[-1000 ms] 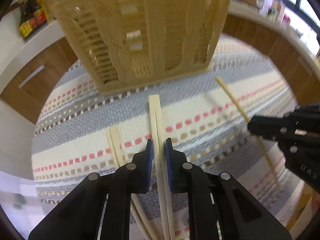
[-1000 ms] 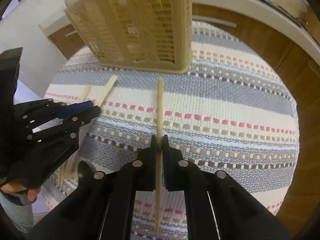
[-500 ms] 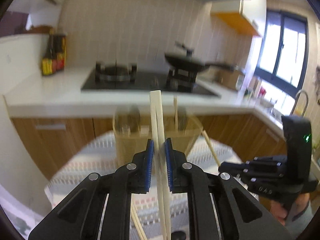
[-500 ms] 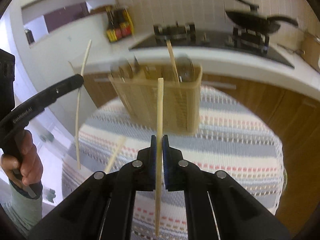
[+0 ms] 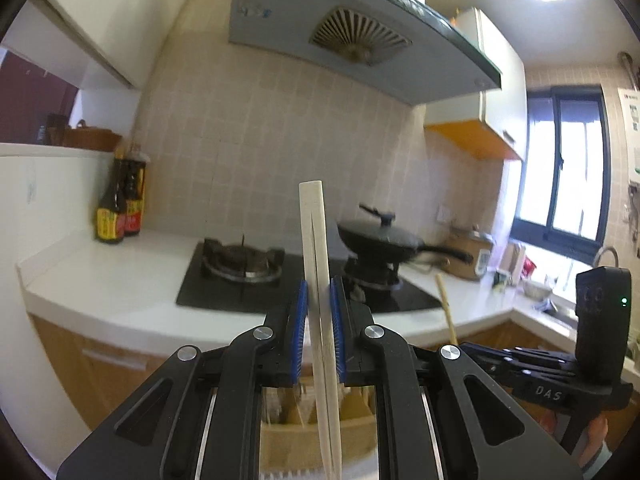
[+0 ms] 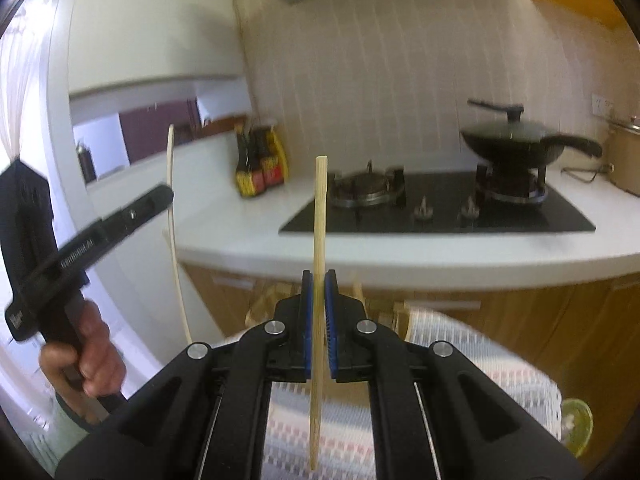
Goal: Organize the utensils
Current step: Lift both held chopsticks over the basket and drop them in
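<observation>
Left gripper (image 5: 319, 292) clamps pale chopsticks (image 5: 314, 240) upright, lower end cut off by frame. Right gripper (image 6: 319, 284) pinches one chopstick (image 6: 320, 216) upright. Basket (image 6: 272, 300) below, mostly hidden behind fingers, blurry.

chopsticks (image 5: 318, 280): pale matt wood | cooktop (image 6: 440, 212): glossy black glass | tablecloth (image 6: 480, 360): woven cloth

Before you: a lidded black pan (image 6: 516, 140) on the stove (image 6: 440, 208), two sauce bottles (image 5: 120, 208) on the white surface (image 5: 112, 276), a range hood (image 5: 360, 36) above, a dark window (image 5: 564, 168) at right.
</observation>
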